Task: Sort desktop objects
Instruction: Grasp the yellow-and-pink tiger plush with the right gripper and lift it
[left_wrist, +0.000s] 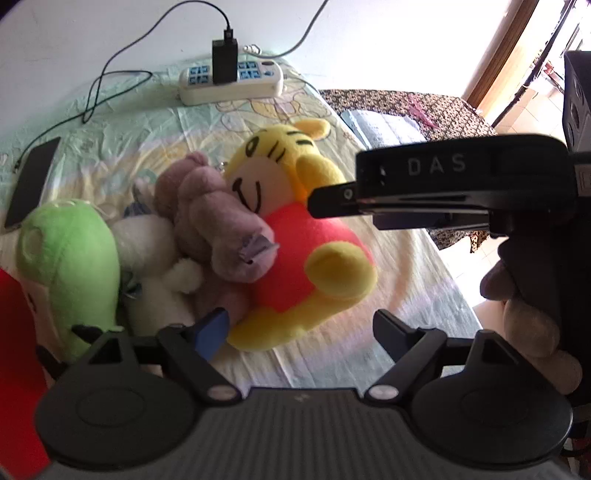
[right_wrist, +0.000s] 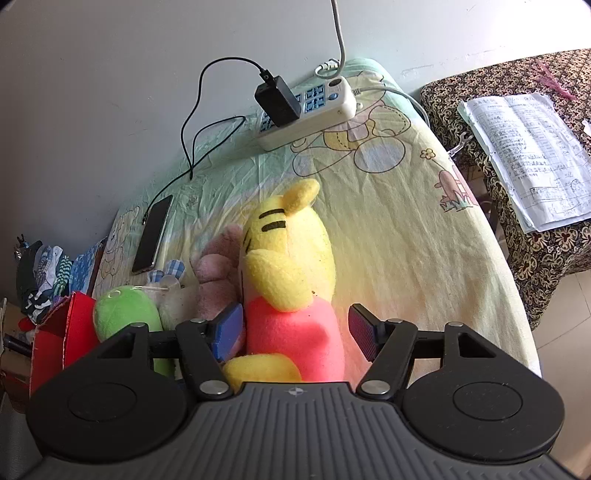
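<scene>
- Your right gripper (right_wrist: 293, 330) sat at the lower centre of the right wrist view, fingers spread wide on either side of the yellow plush toy (right_wrist: 291, 280). The blue pad (right_wrist: 227, 332) lay just beside the toy's red shirt; the red pad (right_wrist: 361, 332) stood a little apart from it.
- That toy lay at mid-frame on the cartoon-print sheet (right_wrist: 406, 240), head toward the top of the frame, with the pink plush (right_wrist: 214, 273) pressed against its left side.
- Further lower left were a green plush (right_wrist: 123, 314) and a red box (right_wrist: 70, 321) at the edge.
- Your left gripper (left_wrist: 301, 328) was released too, fingers apart at the bottom of the left wrist view, holding nothing; the yellow toy's foot lay just beyond them.
- In that view the right gripper's body came in from the right edge, its black tip near the toy's shoulder, your hand (left_wrist: 532, 314) wrapped round the handle at lower right.
- A white plush (left_wrist: 155, 266) was wedged between the green and pink ones at left of centre.
- A power strip (right_wrist: 306, 110) with a black charger (right_wrist: 277, 99) lay at the top centre, and a phone (right_wrist: 153, 234) at the left, cabled.
- Papers (right_wrist: 528, 155) rested on a patterned table at the upper right.
</scene>
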